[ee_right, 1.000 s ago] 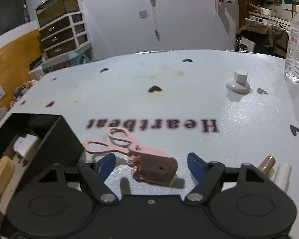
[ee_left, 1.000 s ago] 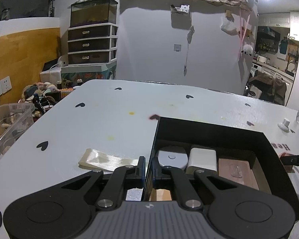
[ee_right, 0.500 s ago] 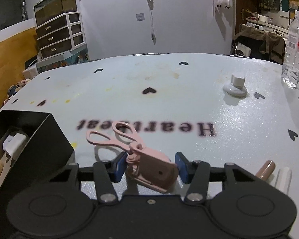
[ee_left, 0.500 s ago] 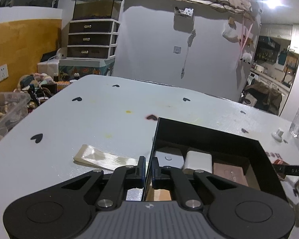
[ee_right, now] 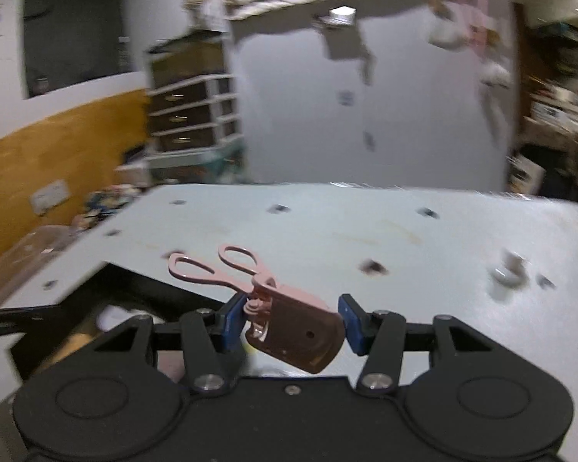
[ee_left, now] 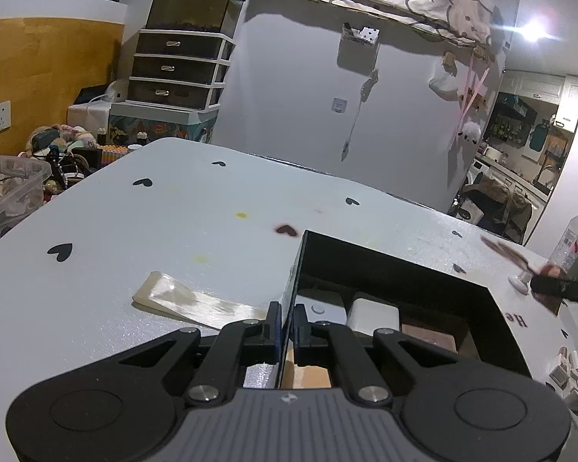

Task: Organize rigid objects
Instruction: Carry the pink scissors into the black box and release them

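Note:
My left gripper (ee_left: pixel 287 323) is shut on the left wall of the black box (ee_left: pixel 404 273), which holds a white block (ee_left: pixel 373 313), a brown block (ee_left: pixel 427 340) and other items. My right gripper (ee_right: pixel 293 321) is shut on a pink eyelash curler (ee_right: pixel 285 315) and holds it in the air above the table, near the box's corner (ee_right: pixel 108 288). The curler's handles point away to the left. In the left wrist view the right gripper with the curler (ee_left: pixel 551 283) appears blurred at the right, above the box's far right corner.
A pale flat strip (ee_left: pixel 189 300) lies on the white table left of the box. A white knob (ee_left: pixel 520 281) and a water bottle (ee_left: pixel 570 238) stand at the right. Small white pieces (ee_left: pixel 566 377) lie right of the box. A clear bin (ee_left: pixel 7 188) sits off the table's left edge.
My right gripper closed on the pink curler, lifted it off the table and swung left toward the box. My left gripper stayed clamped on the box wall.

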Demonstrator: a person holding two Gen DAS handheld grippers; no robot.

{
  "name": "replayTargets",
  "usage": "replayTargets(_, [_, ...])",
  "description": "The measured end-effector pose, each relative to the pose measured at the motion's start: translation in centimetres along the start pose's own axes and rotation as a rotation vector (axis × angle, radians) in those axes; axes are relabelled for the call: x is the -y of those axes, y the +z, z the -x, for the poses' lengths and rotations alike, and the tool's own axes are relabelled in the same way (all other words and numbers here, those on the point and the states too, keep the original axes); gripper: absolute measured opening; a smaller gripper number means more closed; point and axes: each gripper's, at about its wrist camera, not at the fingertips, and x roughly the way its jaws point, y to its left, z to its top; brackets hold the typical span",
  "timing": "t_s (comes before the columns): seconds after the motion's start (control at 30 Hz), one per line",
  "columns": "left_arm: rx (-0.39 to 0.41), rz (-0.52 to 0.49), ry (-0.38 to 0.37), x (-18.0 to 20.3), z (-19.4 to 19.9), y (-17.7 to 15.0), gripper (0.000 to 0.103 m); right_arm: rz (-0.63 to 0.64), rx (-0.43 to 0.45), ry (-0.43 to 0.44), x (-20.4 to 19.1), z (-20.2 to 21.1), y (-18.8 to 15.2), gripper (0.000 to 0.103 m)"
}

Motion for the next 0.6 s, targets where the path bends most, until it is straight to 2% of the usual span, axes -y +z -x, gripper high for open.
replayTargets(0.13, [0.002, 0.011, -0.003, -0.2, 0.0, 0.0, 0.005, 0.107, -0.017, 0.125, -3.2, -0.3, 1.0, 0.053])
replayTargets(0.23, [0.003, 0.014, -0.005, -0.2, 0.1, -0.1, 0.005, 0.206, -0.062, 0.165, -5.7, -1.2, 0.9, 0.053])
replayTargets(0.4, [0.002, 0.017, -0.007, -0.3, 0.1, 0.0, 0.005, 0.345, -0.202, 0.277, -9.2, -2.7, -0.1, 0.053])
replayTargets(0.5, [0.003, 0.019, -0.008, -0.3, 0.1, -0.1, 0.005, 0.365, -0.284, 0.281, -10.5, -3.6, -0.7, 0.053])
replayTargets(0.6, [0.005, 0.024, -0.011, -0.3, 0.1, -0.1, 0.005, 0.376, -0.324, 0.256, -11.3, -3.9, -1.1, 0.053])
